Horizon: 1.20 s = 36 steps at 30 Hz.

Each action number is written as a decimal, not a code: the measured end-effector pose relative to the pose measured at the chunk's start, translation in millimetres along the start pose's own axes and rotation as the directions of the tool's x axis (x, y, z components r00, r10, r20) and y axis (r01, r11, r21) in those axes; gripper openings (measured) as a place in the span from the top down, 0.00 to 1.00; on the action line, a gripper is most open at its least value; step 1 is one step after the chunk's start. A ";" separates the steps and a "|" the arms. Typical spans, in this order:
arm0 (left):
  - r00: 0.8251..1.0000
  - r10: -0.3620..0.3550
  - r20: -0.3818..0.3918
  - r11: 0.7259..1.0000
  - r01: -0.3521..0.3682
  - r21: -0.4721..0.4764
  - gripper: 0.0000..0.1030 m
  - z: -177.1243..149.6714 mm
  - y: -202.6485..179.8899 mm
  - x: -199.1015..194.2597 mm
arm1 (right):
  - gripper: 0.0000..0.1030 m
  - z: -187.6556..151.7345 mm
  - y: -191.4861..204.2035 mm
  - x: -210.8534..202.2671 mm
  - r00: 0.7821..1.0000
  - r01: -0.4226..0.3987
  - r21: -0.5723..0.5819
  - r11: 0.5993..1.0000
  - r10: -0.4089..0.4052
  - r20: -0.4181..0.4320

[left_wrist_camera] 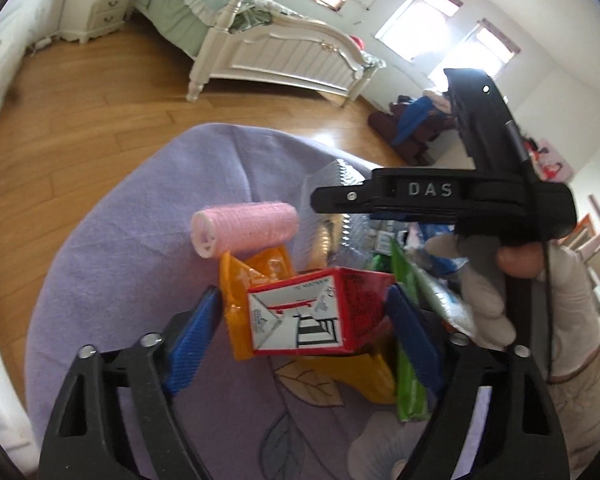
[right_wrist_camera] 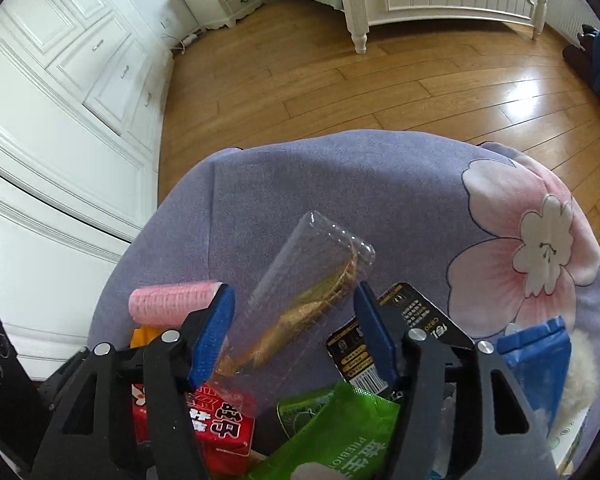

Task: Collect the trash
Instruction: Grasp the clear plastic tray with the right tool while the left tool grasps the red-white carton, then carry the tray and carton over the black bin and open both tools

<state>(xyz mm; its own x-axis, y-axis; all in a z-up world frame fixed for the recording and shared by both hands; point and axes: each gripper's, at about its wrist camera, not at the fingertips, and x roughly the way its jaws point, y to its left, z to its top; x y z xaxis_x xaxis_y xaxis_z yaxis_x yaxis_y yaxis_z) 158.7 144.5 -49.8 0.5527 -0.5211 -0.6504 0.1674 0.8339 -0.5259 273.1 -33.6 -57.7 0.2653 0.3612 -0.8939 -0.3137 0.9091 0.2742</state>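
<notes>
Left gripper [left_wrist_camera: 304, 304] is hanging wide open, its blue pads straddling a small red-and-white paper carton [left_wrist_camera: 320, 312] — the carton is sitting between the pads but neither pad is visibly pressing it, so probably lining up for a pinch, not yet gripping. The carton is lying on its side atop a crumpled orange plastic wrapper [left_wrist_camera: 256, 284], with a green foil packet [left_wrist_camera: 408, 364] just right of it. A pink cylindrical hair roller [left_wrist_camera: 244, 228] is resting on the far side of the pile.

Right gripper [right_wrist_camera: 296, 328] is also spread wide, holding nothing. A clear plastic tube-shaped container with gold-brown contents [right_wrist_camera: 300, 296] is lying tilted between its pads; contact with the left pad is hard to judge. A black printed packet with barcode [right_wrist_camera: 364, 344] is near the right pad; a blue pouch [right_wrist_camera: 536, 360] is further right.

All this trash is heaped at the near edge of a lilac fabric cover with pink flower print [right_wrist_camera: 340, 184], likely bunched there so both grippers reach it. No bin is visible, so where the trash goes is unclear. A wooden floor [right_wrist_camera: 340, 80] and a white bed frame [left_wrist_camera: 284, 56] lie beyond.
</notes>
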 end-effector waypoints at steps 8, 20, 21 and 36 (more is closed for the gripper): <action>1.000 -0.013 0.018 1.000 0.012 0.025 0.38 -14.7 -19.4 -6.1 | 0.60 -23.5 -4.1 -33.1 0.995 -0.062 -0.001 0.998 0.061 0.080; 0.971 0.064 0.230 0.988 -0.093 0.120 0.41 -49.5 -81.4 -66.3 | 0.62 -92.5 -26.2 -155.8 0.898 -0.121 -0.078 0.990 0.143 0.415; 0.966 0.067 0.249 0.987 -0.101 0.126 0.41 -51.5 -87.1 -72.9 | 0.62 -103.2 -31.8 -169.4 0.883 -0.119 -0.087 0.989 0.145 0.447; 0.970 -0.034 0.240 0.954 -0.040 0.298 0.42 -58.5 -236.4 -51.3 | 0.61 -247.9 -141.1 -263.0 0.631 0.101 0.015 0.995 -0.075 0.772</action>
<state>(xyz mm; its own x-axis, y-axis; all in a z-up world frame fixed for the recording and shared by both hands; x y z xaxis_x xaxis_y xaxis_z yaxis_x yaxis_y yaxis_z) 42.9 -36.5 75.8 0.7268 -0.4900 -0.4814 0.3802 0.8706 -0.3122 21.6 -308.4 50.9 0.8952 0.3196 -0.3107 -0.2717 0.9438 0.1880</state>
